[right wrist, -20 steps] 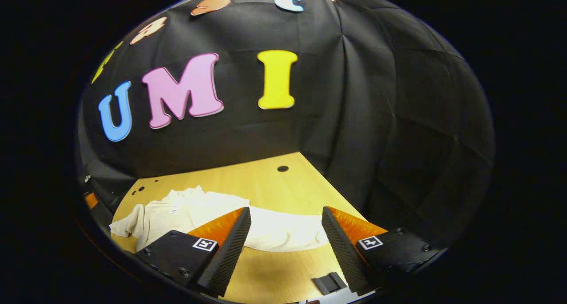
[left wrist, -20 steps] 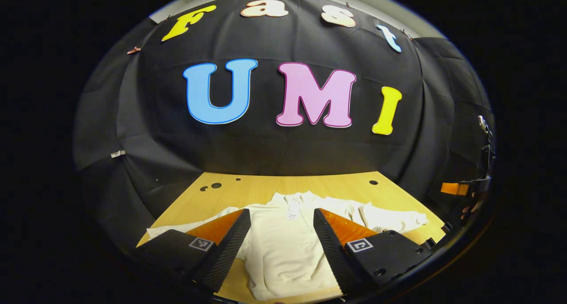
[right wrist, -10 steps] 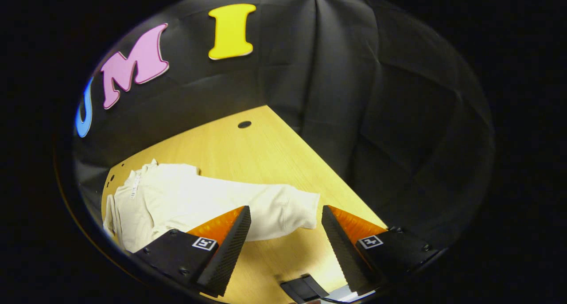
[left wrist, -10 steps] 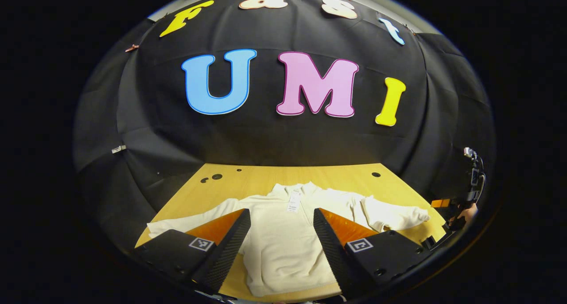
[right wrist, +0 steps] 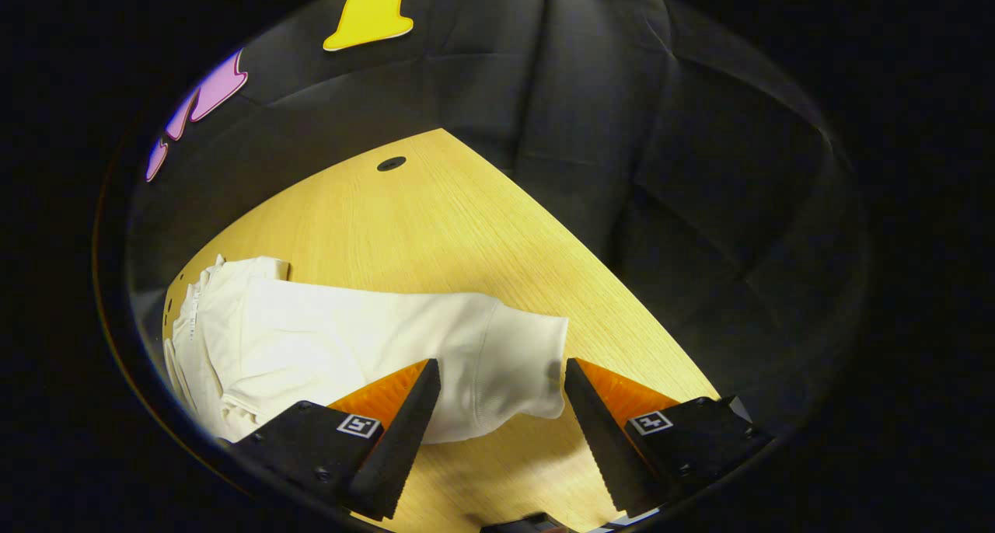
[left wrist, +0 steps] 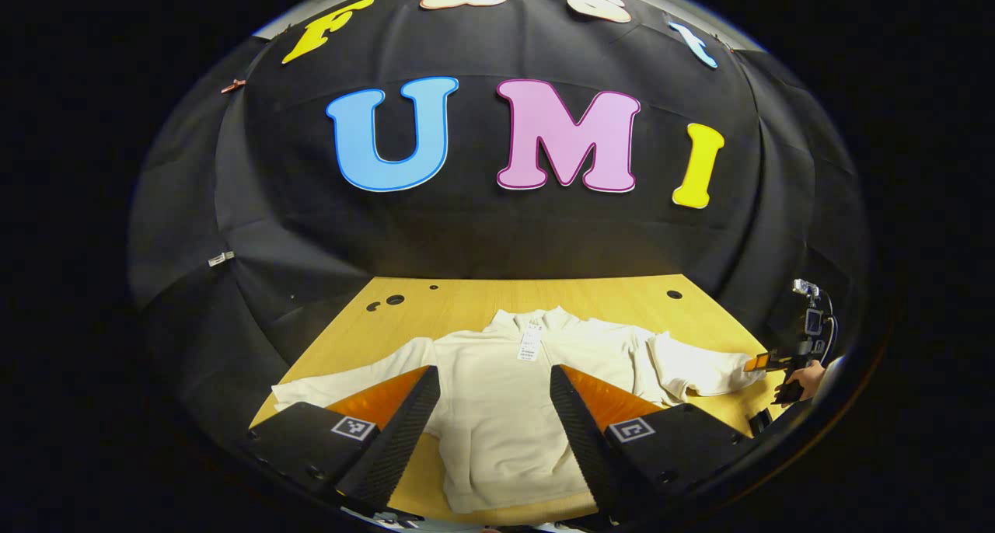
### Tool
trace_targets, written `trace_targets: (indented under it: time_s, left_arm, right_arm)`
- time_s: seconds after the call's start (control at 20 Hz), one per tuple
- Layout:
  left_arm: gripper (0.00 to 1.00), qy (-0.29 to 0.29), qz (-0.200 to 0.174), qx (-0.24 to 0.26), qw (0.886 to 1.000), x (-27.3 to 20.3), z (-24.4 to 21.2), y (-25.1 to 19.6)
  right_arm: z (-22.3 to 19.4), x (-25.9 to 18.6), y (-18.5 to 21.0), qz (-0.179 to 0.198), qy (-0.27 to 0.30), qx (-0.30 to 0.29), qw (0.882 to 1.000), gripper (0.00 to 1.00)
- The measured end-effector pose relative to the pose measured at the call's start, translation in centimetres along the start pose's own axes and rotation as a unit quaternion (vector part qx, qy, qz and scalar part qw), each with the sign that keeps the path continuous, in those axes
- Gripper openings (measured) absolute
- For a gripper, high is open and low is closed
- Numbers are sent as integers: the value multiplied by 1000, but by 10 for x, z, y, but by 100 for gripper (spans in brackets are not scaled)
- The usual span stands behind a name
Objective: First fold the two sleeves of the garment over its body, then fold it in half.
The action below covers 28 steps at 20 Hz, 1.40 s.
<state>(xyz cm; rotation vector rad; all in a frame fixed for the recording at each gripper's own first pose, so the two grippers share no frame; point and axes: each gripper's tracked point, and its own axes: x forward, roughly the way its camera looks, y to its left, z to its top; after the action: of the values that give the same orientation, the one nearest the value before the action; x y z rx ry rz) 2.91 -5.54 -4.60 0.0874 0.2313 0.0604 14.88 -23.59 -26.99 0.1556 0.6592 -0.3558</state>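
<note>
On the table (left wrist: 466, 304), the garment (left wrist: 505, 409) is being shown spread flat, both sleeves unfolded. Its right cuff (right wrist: 525, 366) is being framed by the right gripper (right wrist: 501, 377), jaws apart; the left gripper (left wrist: 495, 385) is being held open above the body.

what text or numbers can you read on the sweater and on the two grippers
Paper tag at the collar of the garment: printed, but too small to read.
Square markers on the left gripper and the right gripper: black-and-white patterns, no words or numbers.
Nothing else here is legible.
</note>
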Motion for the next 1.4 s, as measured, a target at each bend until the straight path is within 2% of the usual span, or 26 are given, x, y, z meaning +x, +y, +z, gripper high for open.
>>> trace_targets:
  time_s: [0.1, 0.15, 0.25, 0.35, 0.4, 0.55, 0.6, 0.8, 1.05, 1.1, 1.15, 1.4]
  left_arm:
    - [93, 1, 6, 2, 1000, 0, -1, 2]
    - [93, 1, 8, 4, 1000, -1, 0, 3]
    - [93, 2, 10, 7, 1000, -1, 0, 5]
    - [93, 4, 10, 8, 1000, -1, -2, 5]
    - [94, 5, 9, 7, 1000, -1, -3, 4]
    - [94, 3, 7, 8, 1000, 0, -3, 4]
    - [94, 1, 6, 9, 1000, 0, -2, 4]
    - [93, -7, -3, 12, 1000, 1, 2, 3]
    - [94, -15, -20, 9, 1000, -2, -1, 5]
    - [89, -16, -23, 8, 1000, -3, 0, 6]
    - [94, -18, -27, 6, 999, -3, 0, 6]
    - [93, -22, -43, -2, 999, -8, -5, 15]
  right_arm:
    - [-8, -2, -3, -4, 19, -4, 1000, 99]
    - [0, 3, -4, -5, 3, -6, 1000, 99]
    - [-4, 2, -5, -6, 13, -4, 1000, 98]
    - [-5, 1, -8, -3, 24, -7, 1000, 94]
    - [-6, 1, -6, 0, 27, -9, 1000, 84]
    - [-7, 3, -1, 4, 31, 13, 999, 28]
    - [-6, 1, 0, 10, 29, 16, 999, 20]
    - [-1, -14, 0, 18, 5, -2, 1000, 17]
    - [-5, -50, 1, 24, -10, 19, 999, 17]
    - [-10, -59, 2, 25, -10, 20, 999, 17]
    - [-14, -66, 5, 26, -12, 21, 999, 17]
    - [-20, -116, 43, 58, -44, 40, 997, 17]
